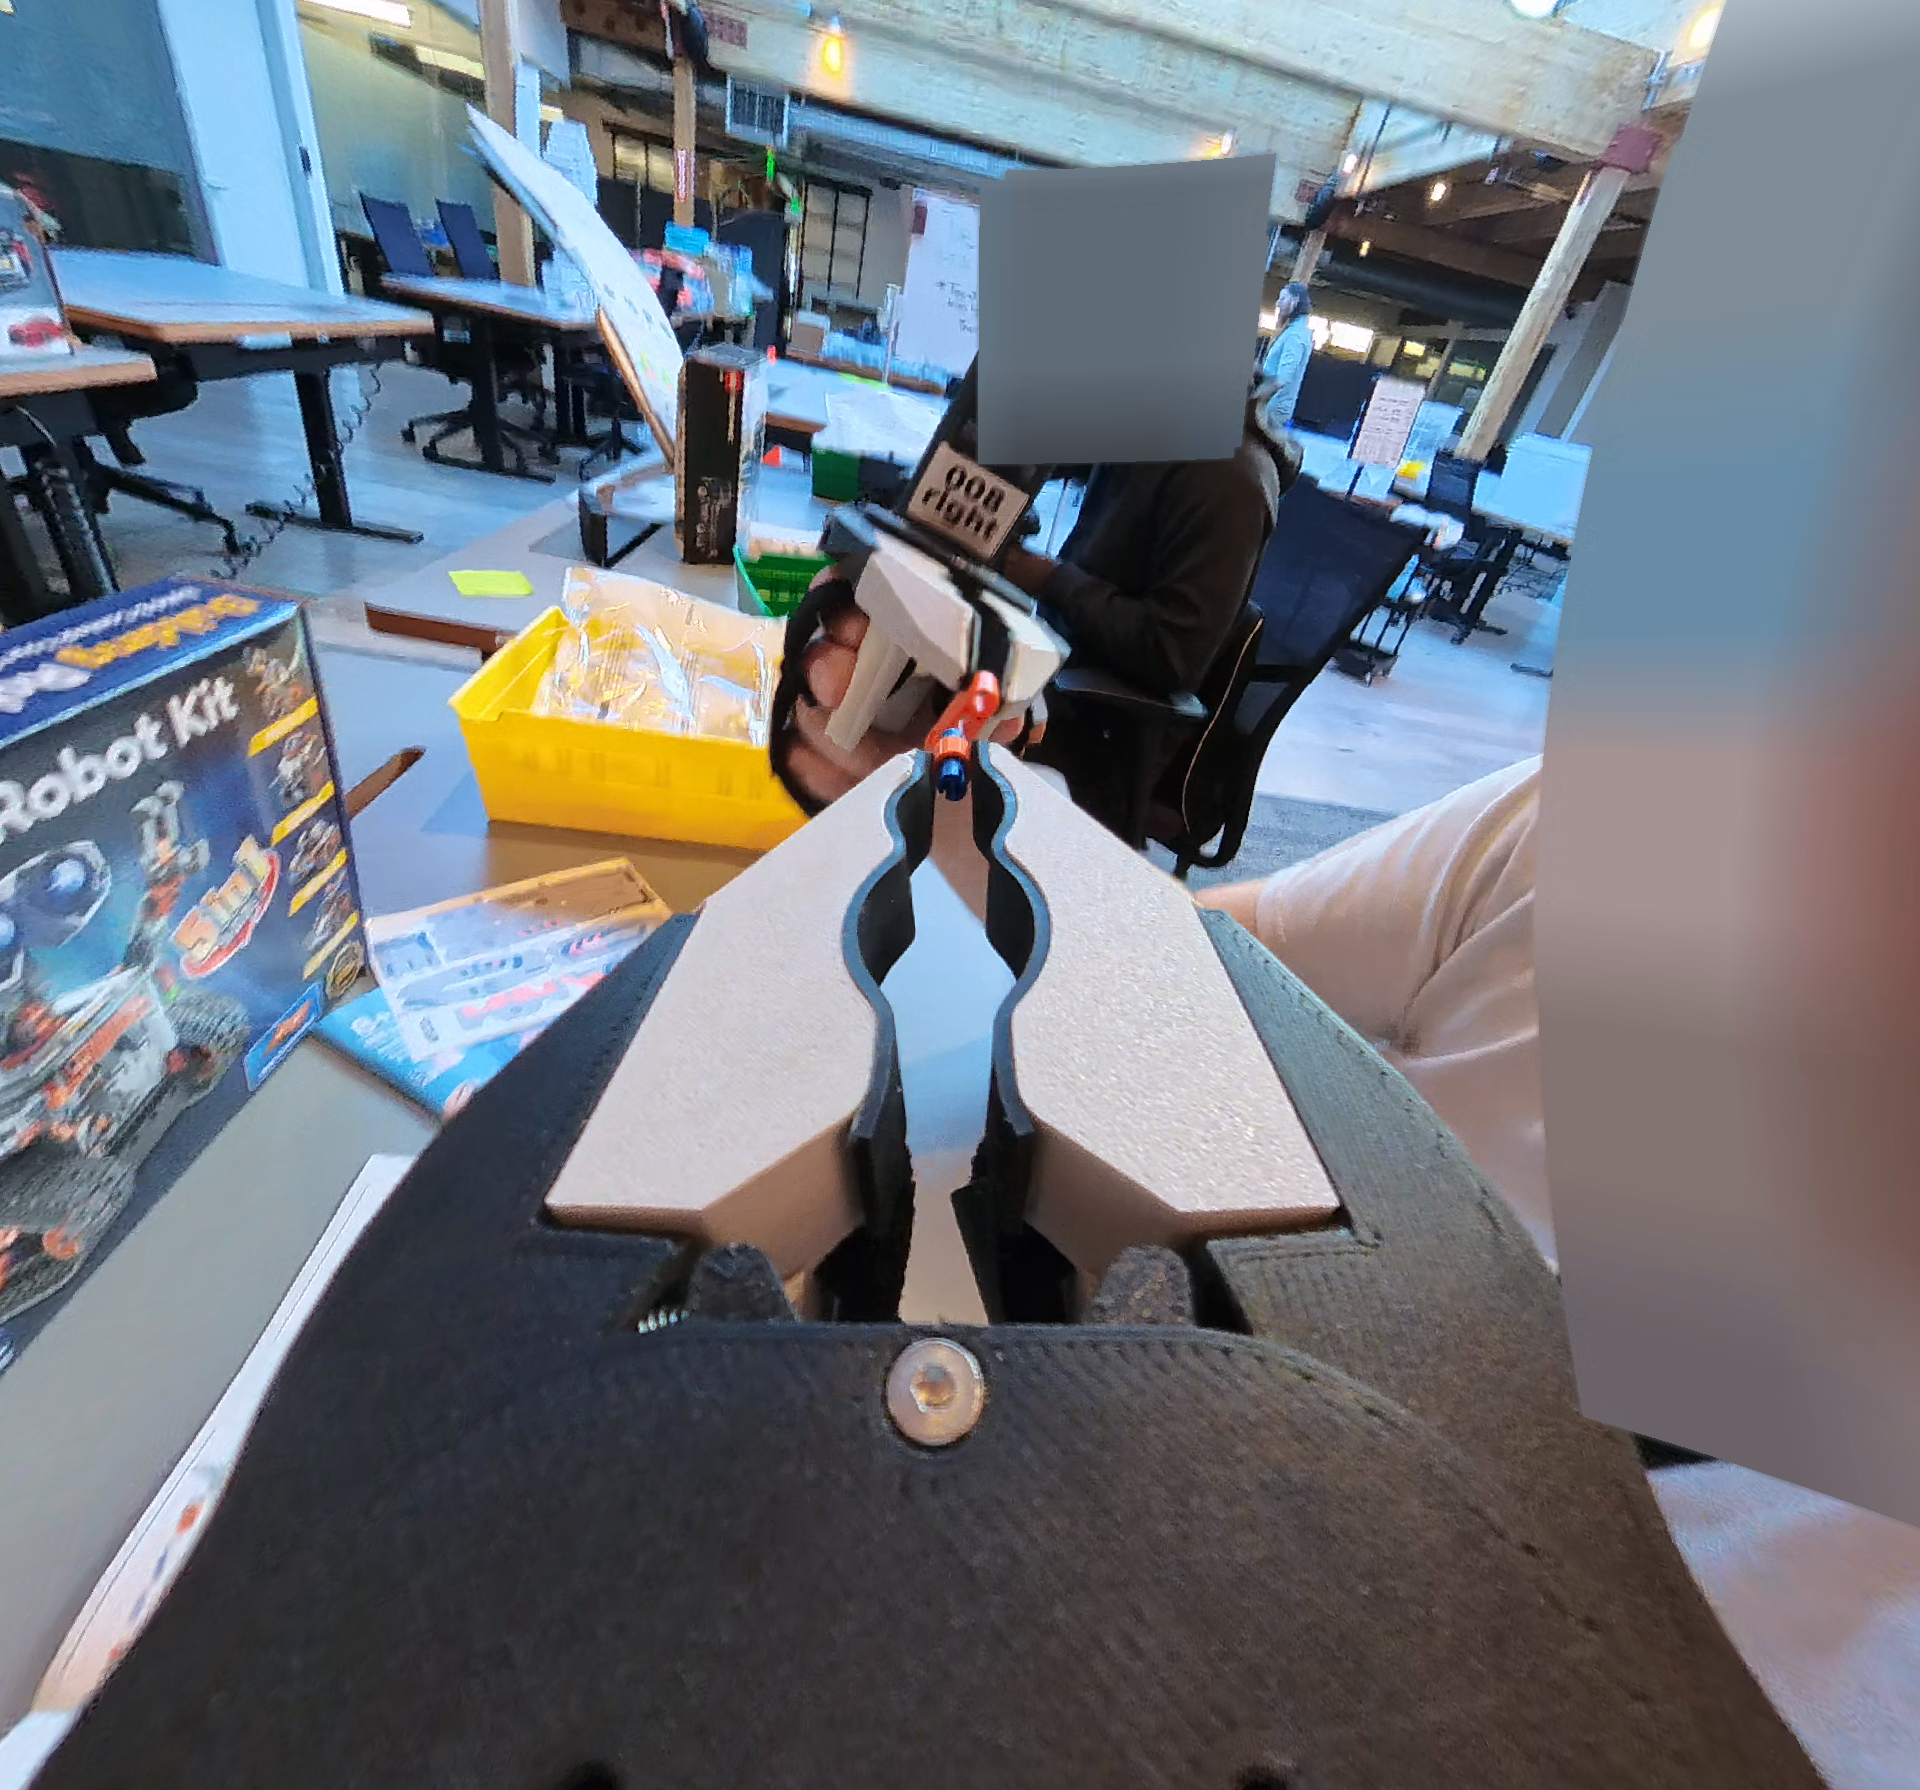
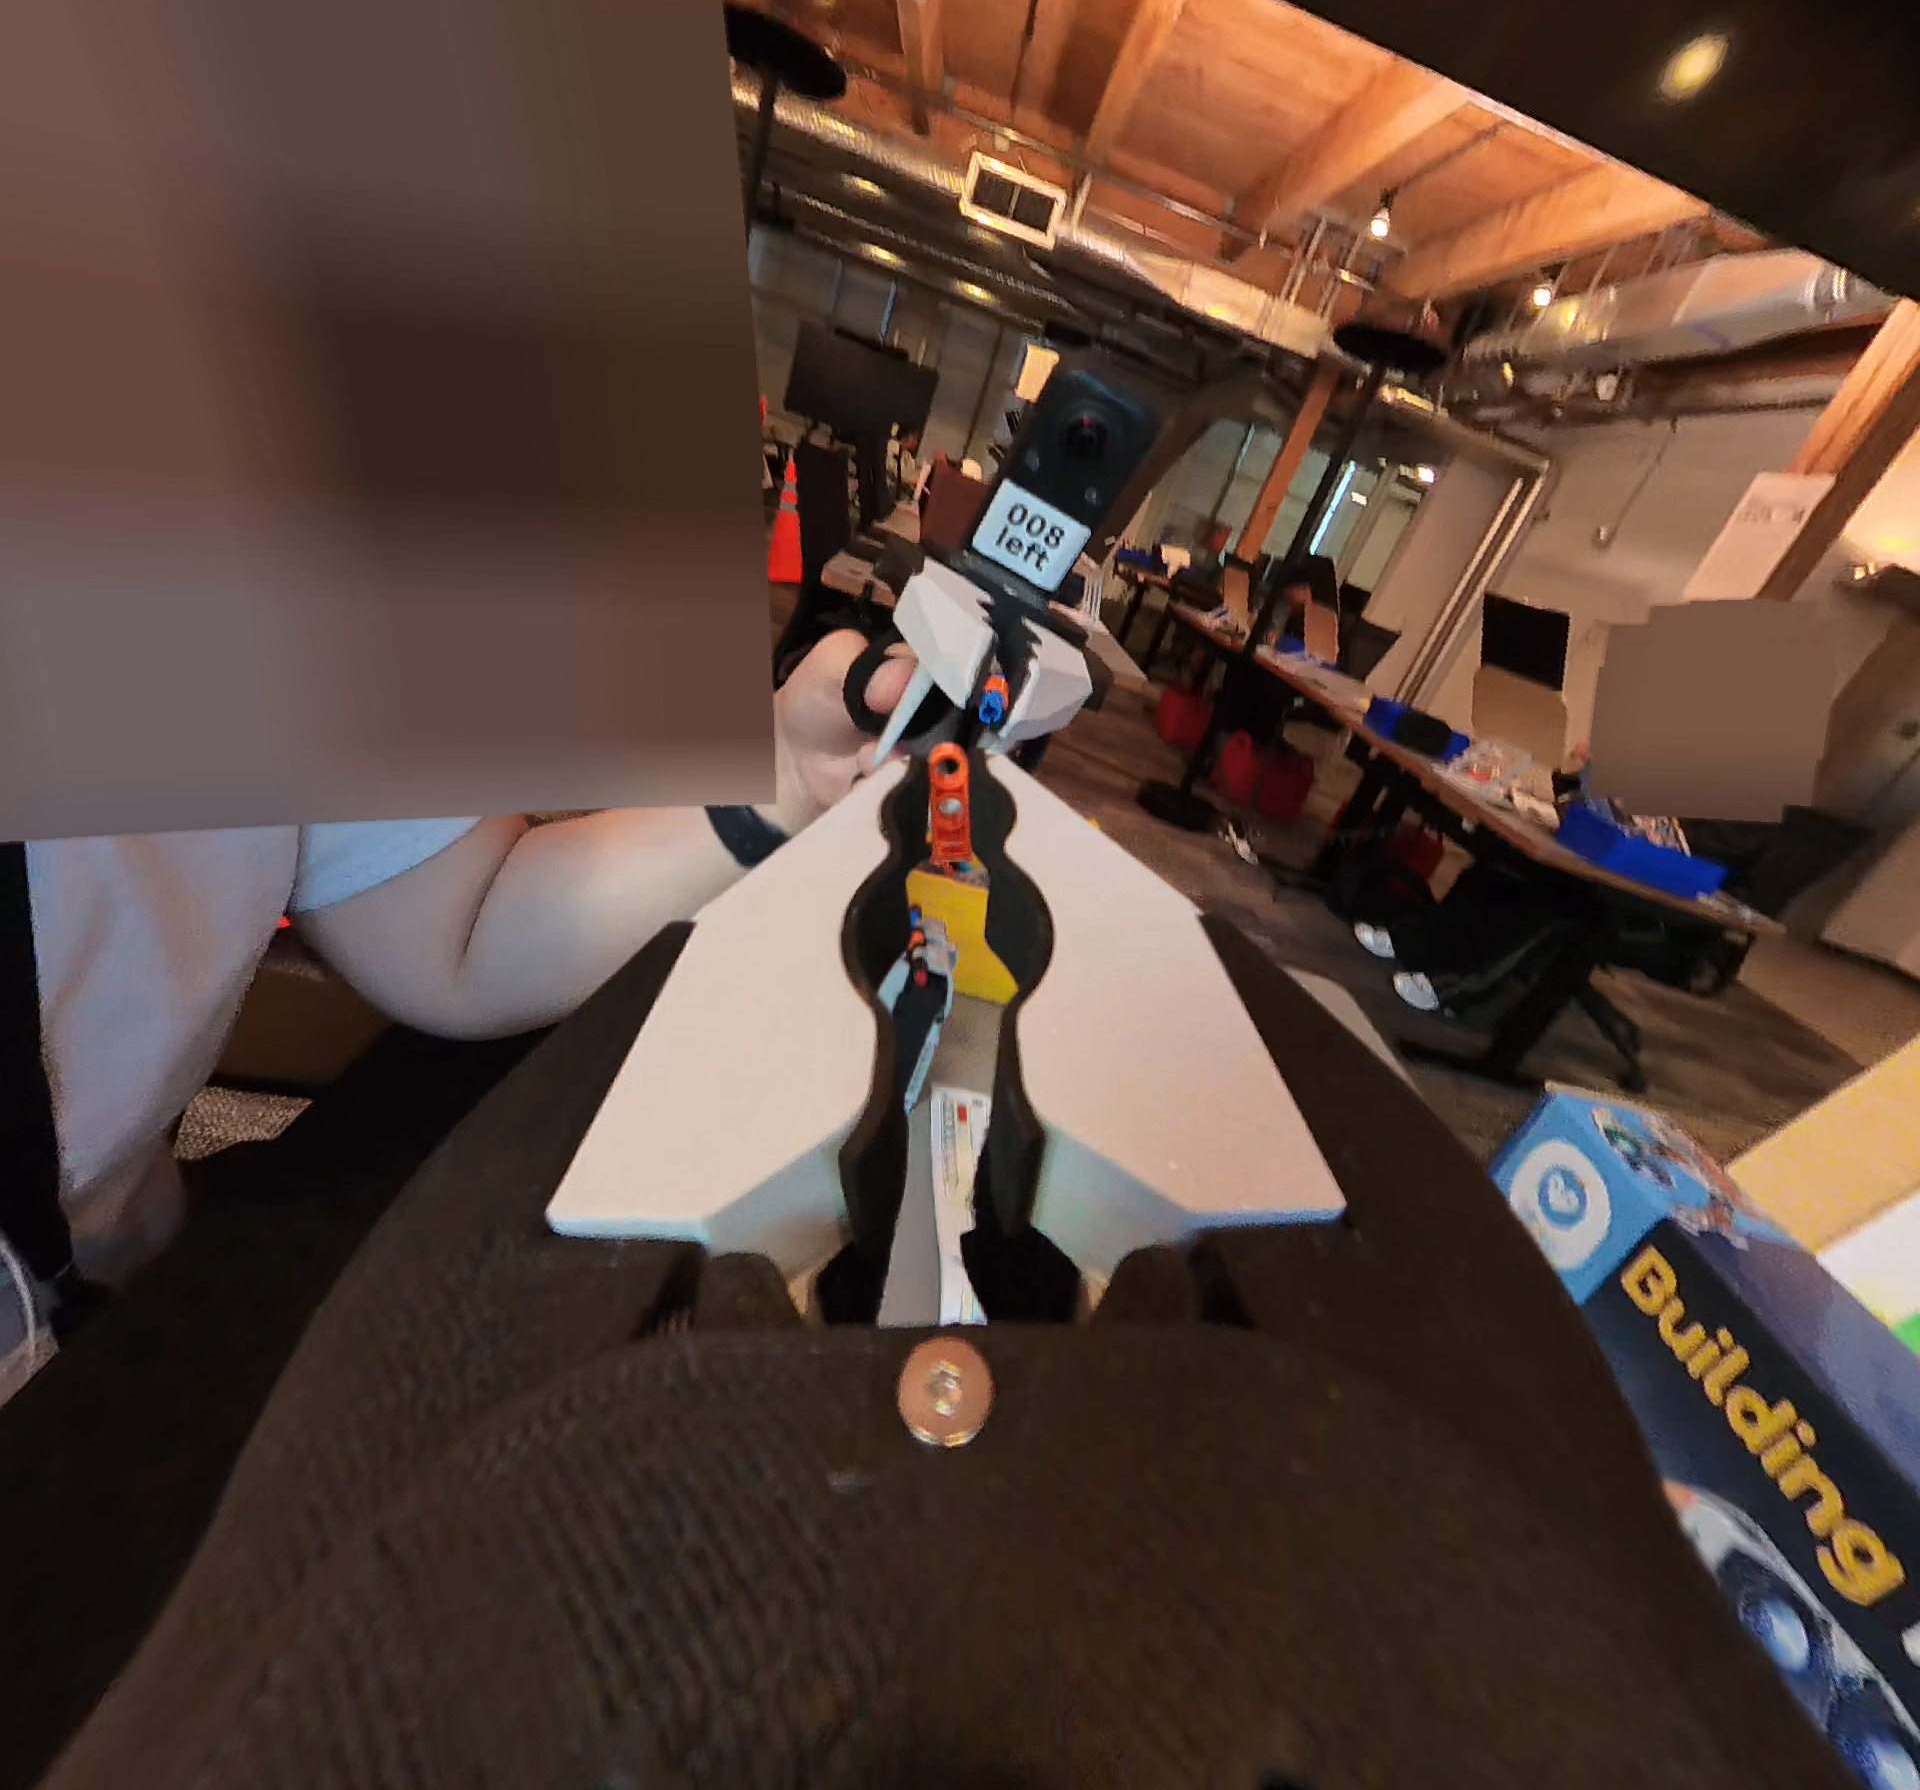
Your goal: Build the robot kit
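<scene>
Both grippers are held up in the air, facing each other tip to tip. My left gripper point(image 1: 951, 759) is shut on a small blue pin point(image 1: 952, 782) with an orange collar. My right gripper point(image 2: 948, 766) is shut on a short orange beam with holes point(image 2: 948, 810). In the left wrist view, the right gripper point(image 1: 971, 714) holds the orange beam point(image 1: 975, 701) right at the pin's end. In the right wrist view, the left gripper point(image 2: 987, 703) holds the blue pin point(image 2: 992, 701) just beyond the beam's top hole. I cannot tell whether the pin sits in the hole.
On the table below stand a robot kit box point(image 1: 156, 857), a yellow bin point(image 1: 623, 764) of plastic bags, booklets point(image 1: 499, 961) and a green basket point(image 1: 774, 577). A seated person point(image 1: 1164, 545) is behind. The holder's arm point(image 2: 468, 909) is at the left.
</scene>
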A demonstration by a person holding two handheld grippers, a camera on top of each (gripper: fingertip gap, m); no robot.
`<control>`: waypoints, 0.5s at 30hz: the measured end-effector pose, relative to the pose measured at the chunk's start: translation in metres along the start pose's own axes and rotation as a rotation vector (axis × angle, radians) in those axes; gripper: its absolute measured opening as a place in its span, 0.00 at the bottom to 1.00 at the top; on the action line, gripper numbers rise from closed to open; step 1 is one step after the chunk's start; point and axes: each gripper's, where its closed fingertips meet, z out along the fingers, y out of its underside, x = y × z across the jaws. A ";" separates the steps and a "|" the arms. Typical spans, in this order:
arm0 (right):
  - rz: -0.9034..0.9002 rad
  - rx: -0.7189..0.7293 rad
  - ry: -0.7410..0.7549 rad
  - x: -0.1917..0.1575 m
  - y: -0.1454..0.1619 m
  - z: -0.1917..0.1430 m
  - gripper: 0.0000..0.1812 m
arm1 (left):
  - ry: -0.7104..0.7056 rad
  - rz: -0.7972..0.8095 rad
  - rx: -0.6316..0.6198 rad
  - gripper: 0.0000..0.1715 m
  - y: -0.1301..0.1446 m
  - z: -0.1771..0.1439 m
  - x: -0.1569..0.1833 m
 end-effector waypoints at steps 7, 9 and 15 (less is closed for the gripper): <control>0.110 0.151 -0.065 0.004 -0.013 0.004 0.03 | 0.046 -0.021 0.073 0.03 -0.008 0.016 0.010; 0.142 0.177 -0.078 0.004 -0.014 0.003 0.03 | 0.059 -0.036 0.090 0.03 -0.009 0.018 0.011; 0.154 0.189 -0.071 0.006 -0.015 0.000 0.03 | 0.060 -0.051 0.090 0.03 -0.006 0.025 0.007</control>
